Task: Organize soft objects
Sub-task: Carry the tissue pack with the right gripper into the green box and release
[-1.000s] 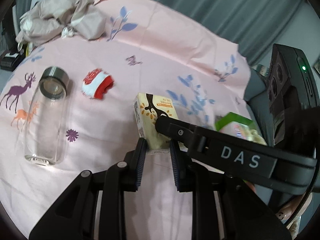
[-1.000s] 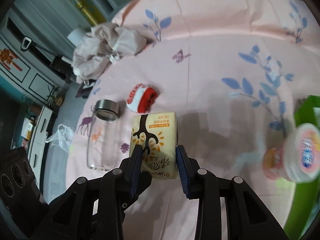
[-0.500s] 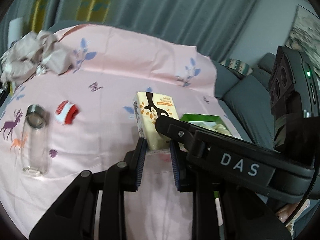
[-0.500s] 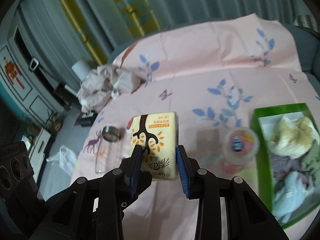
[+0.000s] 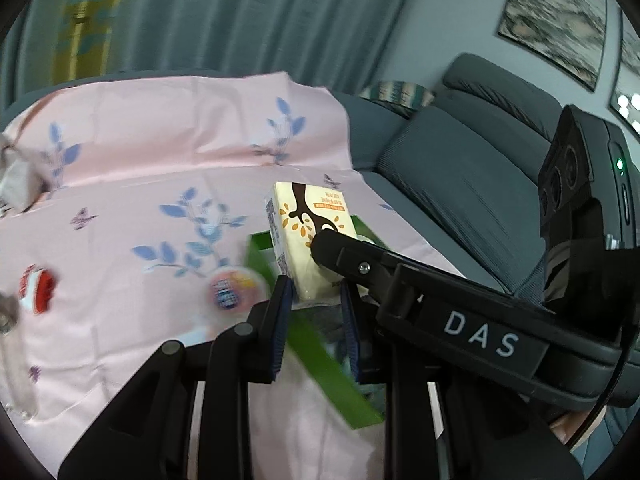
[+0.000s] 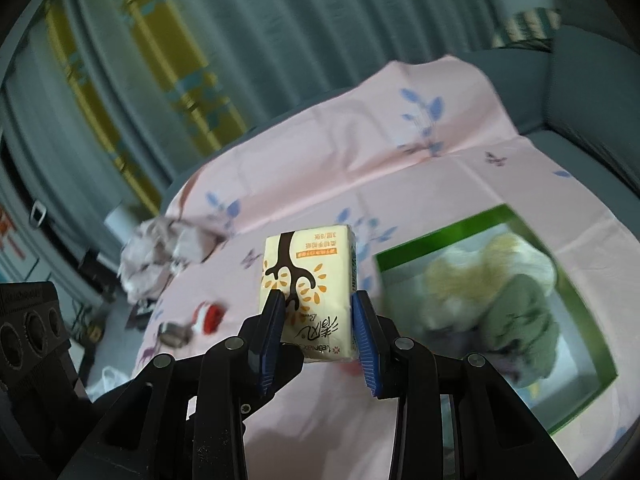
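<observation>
Carried up and across since the earlier frames, the tissue pack (image 6: pixel 308 292) has left the stretch of pink cloth (image 5: pixel 132 184) where the glass bottle and the red-and-white sock (image 5: pixel 37 289) lay close ahead of the fingers; those two now sit far off to the left of the claws, and the green tray (image 6: pixel 472 222) has come into view just ahead and to the right of the right gripper (image 6: pixel 318 320). That gripper has its jaws partway closed on the pack's lower half, one blue pad on each narrow side, so the pack stands upright between them, clear of the cloth. It looks light and soft: a plastic-wrapped wad of paper that gives under pressure, with a slick film, so a flank hold low on the body like this one seems sound, and a harder squeeze would only dent it. From the left wrist view the left gripper (image 5: pixel 316 312) sits just beneath the pack, jaws nearly closed with nothing clearly pinched between them; the pack's bottom edge shows in the gap, but contact cannot be told. Past the pack, the tray already holds fluffy cloths (image 6: pixel 492 280). A small round tub (image 5: pixel 232 292) rests left of the left claw, beside the tray's near wall.
</observation>
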A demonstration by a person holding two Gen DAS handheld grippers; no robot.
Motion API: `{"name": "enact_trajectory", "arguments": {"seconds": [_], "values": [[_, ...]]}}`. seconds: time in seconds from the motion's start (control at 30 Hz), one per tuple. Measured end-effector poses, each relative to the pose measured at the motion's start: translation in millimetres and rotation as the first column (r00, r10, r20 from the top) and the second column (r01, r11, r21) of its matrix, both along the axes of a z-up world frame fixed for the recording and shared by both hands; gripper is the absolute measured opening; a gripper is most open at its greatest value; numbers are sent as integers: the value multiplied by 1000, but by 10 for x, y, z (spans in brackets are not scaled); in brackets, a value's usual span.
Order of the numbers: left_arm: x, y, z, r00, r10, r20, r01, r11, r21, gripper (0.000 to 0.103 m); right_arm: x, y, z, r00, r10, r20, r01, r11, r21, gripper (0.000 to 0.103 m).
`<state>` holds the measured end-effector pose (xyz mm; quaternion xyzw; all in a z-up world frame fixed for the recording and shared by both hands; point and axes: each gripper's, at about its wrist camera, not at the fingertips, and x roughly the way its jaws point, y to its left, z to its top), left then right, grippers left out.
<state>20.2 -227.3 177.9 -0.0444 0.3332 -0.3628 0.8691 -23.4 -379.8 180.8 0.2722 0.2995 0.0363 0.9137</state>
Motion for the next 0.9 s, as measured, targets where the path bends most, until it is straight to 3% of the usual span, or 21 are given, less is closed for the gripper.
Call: {"name": "enact_trajectory", "arguments": {"seconds": [0.4, 0.9], "values": [[262, -796, -355, 989, -119, -86, 122, 992, 35, 21, 61, -726, -534, 988, -132, -81, 140, 985, 101, 37], [295, -1173, -791, 968, -138, -210, 161, 982, 98, 22, 57, -1073, -1077, 952, -174, -252, 222, 959, 178, 37]]}}
